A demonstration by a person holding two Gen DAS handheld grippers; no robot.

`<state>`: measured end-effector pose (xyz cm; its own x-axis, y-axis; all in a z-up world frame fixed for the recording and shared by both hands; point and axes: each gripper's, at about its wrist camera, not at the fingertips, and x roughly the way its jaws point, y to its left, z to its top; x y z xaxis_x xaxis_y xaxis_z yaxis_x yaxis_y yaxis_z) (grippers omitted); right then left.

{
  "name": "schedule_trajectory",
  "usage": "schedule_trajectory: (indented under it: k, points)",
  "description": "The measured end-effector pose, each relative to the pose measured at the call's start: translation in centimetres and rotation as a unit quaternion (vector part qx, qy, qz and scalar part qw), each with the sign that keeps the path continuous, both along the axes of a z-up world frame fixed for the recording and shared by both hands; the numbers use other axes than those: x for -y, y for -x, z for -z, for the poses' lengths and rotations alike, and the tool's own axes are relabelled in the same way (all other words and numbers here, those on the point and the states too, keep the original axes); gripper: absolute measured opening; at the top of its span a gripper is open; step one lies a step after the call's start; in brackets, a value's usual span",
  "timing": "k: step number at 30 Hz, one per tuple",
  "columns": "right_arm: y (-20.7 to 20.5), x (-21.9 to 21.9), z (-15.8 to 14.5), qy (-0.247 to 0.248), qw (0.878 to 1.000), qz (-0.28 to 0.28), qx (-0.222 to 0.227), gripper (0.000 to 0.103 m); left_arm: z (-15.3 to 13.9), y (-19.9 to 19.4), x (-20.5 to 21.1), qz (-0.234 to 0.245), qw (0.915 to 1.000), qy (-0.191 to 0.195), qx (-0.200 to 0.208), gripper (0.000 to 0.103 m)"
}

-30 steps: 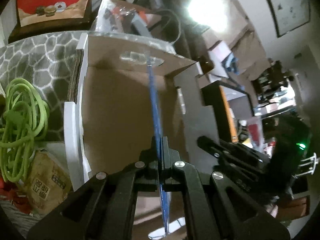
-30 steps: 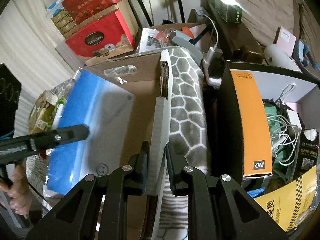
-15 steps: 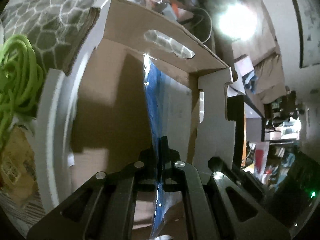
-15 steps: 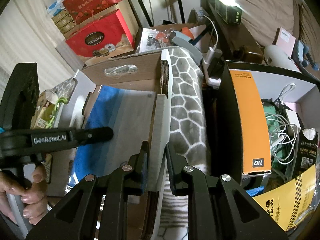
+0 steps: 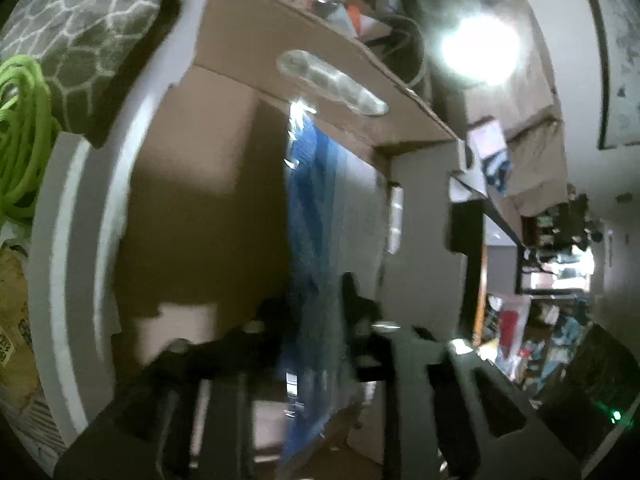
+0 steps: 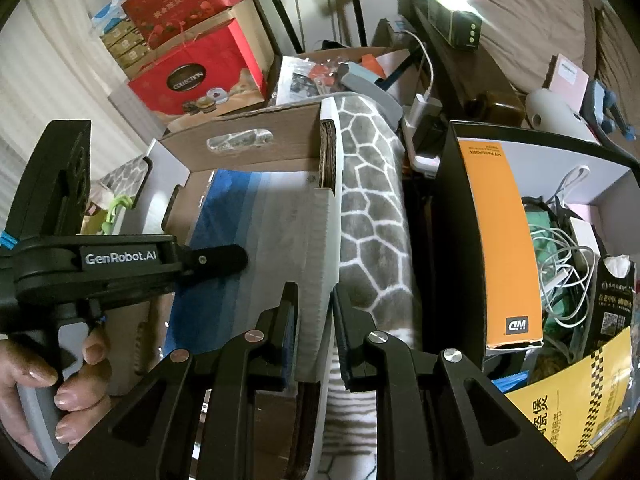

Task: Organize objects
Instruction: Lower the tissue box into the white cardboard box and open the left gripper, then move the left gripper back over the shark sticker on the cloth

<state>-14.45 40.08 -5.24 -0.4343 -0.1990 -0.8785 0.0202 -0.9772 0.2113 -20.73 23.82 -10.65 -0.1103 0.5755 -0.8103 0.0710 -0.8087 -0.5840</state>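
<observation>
A flat blue-and-grey pouch point(image 6: 256, 232) lies tilted inside a cardboard box point(image 6: 288, 136), brown inside and white outside. In the blurred left wrist view the pouch point(image 5: 312, 200) stands edge-on between the parted fingers of my left gripper point(image 5: 316, 304). Its jaws are opening and the pads no longer press on the pouch. From the right wrist view the left gripper point(image 6: 224, 258) reaches over the pouch from the left, held by a hand point(image 6: 60, 380). My right gripper point(image 6: 316, 312) is shut on the box's white right wall point(image 6: 320, 240).
A grey stone-patterned blanket point(image 6: 368, 208) lies along the box's right side. Further right a black bin holds an orange box point(image 6: 496, 240) and white cables point(image 6: 560, 248). Red gift boxes point(image 6: 192, 76) are stacked behind. A green cord point(image 5: 20, 140) lies left of the box.
The left gripper sank into the box with the pouch and rolled, so the pouch tipped from upright to slanted. Its jaws have parted. The right gripper kept still on the wall.
</observation>
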Motion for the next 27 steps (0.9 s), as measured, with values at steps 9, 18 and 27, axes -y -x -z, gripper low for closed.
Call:
schedule_trajectory:
  k: [9, 18, 27]
  points:
    - [-0.2, 0.0, 0.0, -0.001, 1.000, 0.001, 0.000, 0.017, -2.8, -2.1, 0.1, 0.040, 0.9989, 0.009, -0.021, 0.070]
    - [-0.1, -0.1, 0.2, -0.002, 1.000, 0.008, 0.003, 0.017, -8.1, -4.4, 3.3, 0.071, 0.9918, 0.032, -0.101, 0.083]
    - [-0.1, 0.1, 0.6, -0.007, 1.000, 0.012, 0.009, 0.017, -11.2, -5.9, 11.6, 0.055, 0.9792, 0.101, -0.167, 0.083]
